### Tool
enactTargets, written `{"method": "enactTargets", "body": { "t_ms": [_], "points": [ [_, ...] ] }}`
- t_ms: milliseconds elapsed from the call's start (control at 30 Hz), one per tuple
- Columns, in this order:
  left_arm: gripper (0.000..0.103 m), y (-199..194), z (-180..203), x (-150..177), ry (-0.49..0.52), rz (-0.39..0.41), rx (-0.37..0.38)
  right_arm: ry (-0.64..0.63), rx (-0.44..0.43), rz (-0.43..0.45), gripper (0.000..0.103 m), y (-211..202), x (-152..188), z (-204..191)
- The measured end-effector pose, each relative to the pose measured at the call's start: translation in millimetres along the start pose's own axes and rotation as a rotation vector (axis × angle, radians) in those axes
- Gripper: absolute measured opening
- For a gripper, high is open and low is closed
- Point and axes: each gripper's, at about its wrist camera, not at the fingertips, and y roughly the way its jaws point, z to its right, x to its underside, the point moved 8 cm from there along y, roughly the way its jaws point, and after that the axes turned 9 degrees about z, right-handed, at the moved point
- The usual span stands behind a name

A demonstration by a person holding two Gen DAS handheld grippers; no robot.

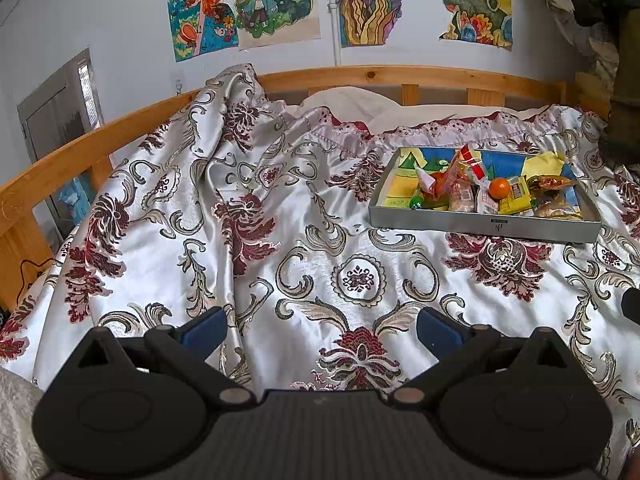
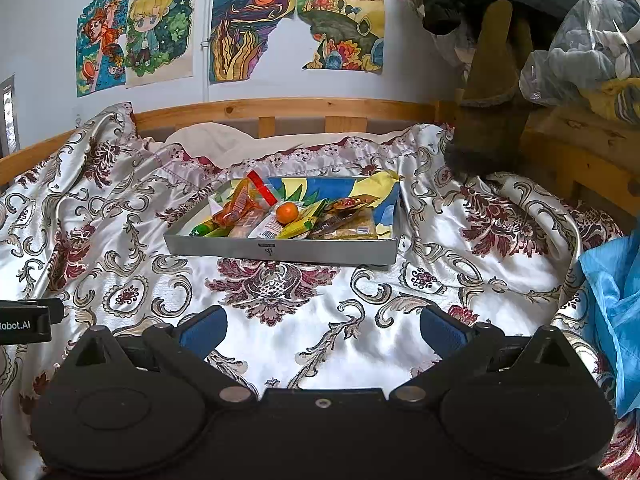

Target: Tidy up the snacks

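Fingers (image 2: 202, 330) of both grippers spread wide, nothing held; right gripper (image 2: 322, 330) and left gripper (image 1: 320, 330) hover low over the quilt (image 2: 280, 344). Tray (image 2: 280, 249) of snacks (image 2: 264, 220) w/ an orange (image 2: 287, 213) sits mid-bed, bare quilt between it and grippers. Wood rail (image 2: 280, 109) behind. Wrappers overlap, hard to read.

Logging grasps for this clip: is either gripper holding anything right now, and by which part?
Nothing is held. The left gripper and right gripper are both open and empty above the bedspread.
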Motion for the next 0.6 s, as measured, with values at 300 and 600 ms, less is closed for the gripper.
{"method": "enactTargets", "body": {
  "t_ms": [300,600],
  "points": [
    [0.103,1.7,-1.4,3.1,-0.002,-0.006,0.003,-0.001,0.000,0.000,0.102,0.0,-0.1,-0.1],
    [0.103,1.6,-0.8,2.7,-0.002,-0.007,0.002,-0.001,0.000,0.001,0.102,-0.1,-0.2,-0.1]
  ]
}}
